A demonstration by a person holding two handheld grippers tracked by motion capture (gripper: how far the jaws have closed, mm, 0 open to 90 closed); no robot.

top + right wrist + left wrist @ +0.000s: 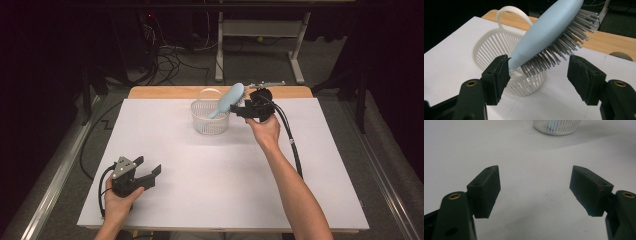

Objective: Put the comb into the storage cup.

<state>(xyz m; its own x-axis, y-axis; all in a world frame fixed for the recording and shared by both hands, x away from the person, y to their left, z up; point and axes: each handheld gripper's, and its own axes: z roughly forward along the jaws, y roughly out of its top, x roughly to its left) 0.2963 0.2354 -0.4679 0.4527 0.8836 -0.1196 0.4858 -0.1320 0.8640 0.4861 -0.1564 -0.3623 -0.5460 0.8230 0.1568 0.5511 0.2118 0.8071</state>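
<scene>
Black tongs point(151, 175) with brass-ringed holes, a grey three-cornered plate point(123, 167), trailing black cables point(292, 142), bare forearms

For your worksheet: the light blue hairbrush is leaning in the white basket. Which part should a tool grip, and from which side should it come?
Grip the hairbrush across the head's narrow side edges, probably best from above on the right tool's side. The handle end sits down inside the basket, so it's walled in, while the head juts out over the rim. Avoid pinching back against bristles, since these would likely flex.
</scene>
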